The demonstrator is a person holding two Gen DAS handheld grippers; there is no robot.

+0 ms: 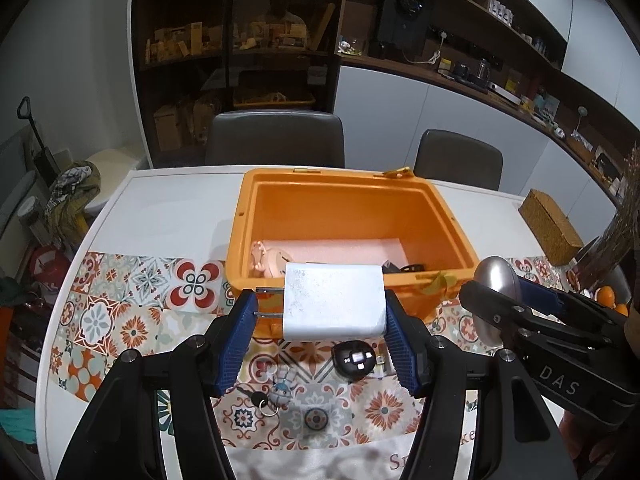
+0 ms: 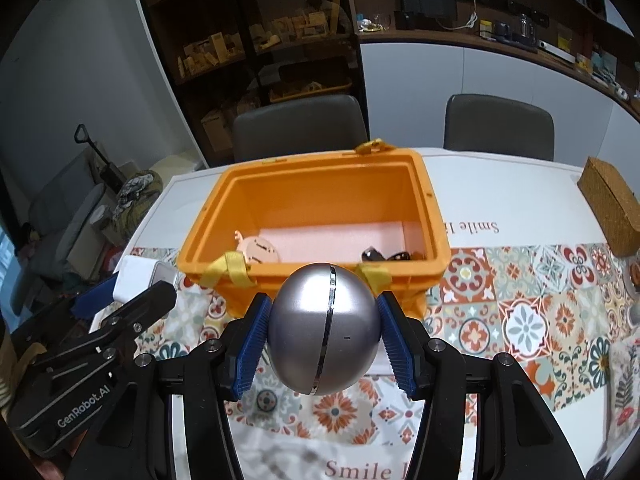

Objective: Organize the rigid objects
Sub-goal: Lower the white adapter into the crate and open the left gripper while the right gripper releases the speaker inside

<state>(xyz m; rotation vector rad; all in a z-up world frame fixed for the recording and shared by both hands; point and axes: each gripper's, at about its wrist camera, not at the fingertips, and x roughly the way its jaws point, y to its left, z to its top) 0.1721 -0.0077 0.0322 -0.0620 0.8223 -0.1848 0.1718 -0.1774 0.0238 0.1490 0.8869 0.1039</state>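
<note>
My left gripper [image 1: 320, 320] is shut on a white plug charger [image 1: 334, 302], held just in front of the open orange box [image 1: 256, 216]. My right gripper [image 2: 322, 330] is shut on a silver egg-shaped case [image 2: 324, 328], held before the box's [image 2: 428, 216] near wall. The case also shows at the right of the left wrist view [image 1: 496, 280]. The charger shows at the left of the right wrist view [image 2: 136, 280]. Inside the box lie a pink round toy [image 2: 258, 250] and a dark object [image 2: 384, 257] on a pink liner.
On the patterned cloth [image 1: 132, 312] below my left gripper lie a black round device [image 1: 354, 360], a keychain figure with keys [image 1: 276, 392] and a small round disc [image 1: 316, 418]. A wicker box [image 2: 612, 208] stands at the right. Two chairs [image 1: 276, 136] stand behind the table.
</note>
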